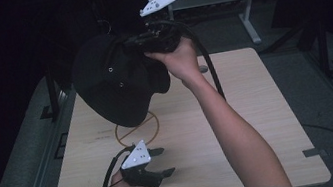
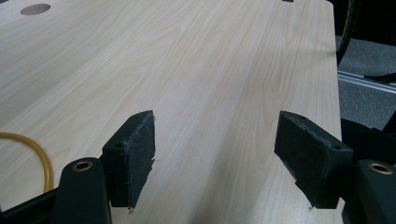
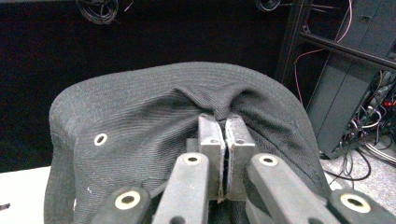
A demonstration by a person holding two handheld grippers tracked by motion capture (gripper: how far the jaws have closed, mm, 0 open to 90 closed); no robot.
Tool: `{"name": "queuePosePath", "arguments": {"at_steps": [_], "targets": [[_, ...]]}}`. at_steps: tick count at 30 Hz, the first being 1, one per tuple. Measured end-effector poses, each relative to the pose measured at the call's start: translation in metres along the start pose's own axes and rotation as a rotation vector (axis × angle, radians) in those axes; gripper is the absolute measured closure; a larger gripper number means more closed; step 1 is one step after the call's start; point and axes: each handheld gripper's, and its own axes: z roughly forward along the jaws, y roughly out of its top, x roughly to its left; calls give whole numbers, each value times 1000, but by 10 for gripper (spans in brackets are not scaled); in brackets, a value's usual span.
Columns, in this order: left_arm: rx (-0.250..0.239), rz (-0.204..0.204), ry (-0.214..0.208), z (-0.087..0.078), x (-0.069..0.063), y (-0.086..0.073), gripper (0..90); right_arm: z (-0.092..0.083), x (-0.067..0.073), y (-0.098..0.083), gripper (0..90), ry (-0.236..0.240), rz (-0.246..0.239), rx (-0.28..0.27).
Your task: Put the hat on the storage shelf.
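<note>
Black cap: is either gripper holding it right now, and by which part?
Yes. The right gripper is shut on the black cap, pinching a fold of crown fabric, cap lifted above the table. The left gripper is open, holding nothing.

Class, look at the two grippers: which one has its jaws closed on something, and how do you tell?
The right gripper, raised over the table's far edge: its jaws pinch the black cap. The left gripper, low over the table, has its jaws wide apart, nothing between them.

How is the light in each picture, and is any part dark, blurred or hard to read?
High view: the table is evenly lit, the room behind is nearly black, and the cap shows little detail. Left gripper view: bright and sharp wood grain, pads slightly soft. Right gripper view: the cap's weave is clear near the right gripper, with a dark background.
</note>
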Motion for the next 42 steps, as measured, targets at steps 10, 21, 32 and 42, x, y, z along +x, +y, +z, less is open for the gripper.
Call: {"name": "queuePosePath", "arguments": {"at_steps": [10, 21, 32, 42], "targets": [[-3, 3, -9, 3, 0, 2, 283, 18, -2, 0, 879, 9, 16, 11], [1, 9, -20, 8, -4, 3, 283, 40, 2, 3, 879, 36, 13, 35], [5, 20, -27, 8, -6, 3, 283, 62, 8, 3, 878, 53, 3, 57], [4, 26, -25, 10, -8, 2, 283, 87, 16, 0, 878, 73, -18, 109]]}}
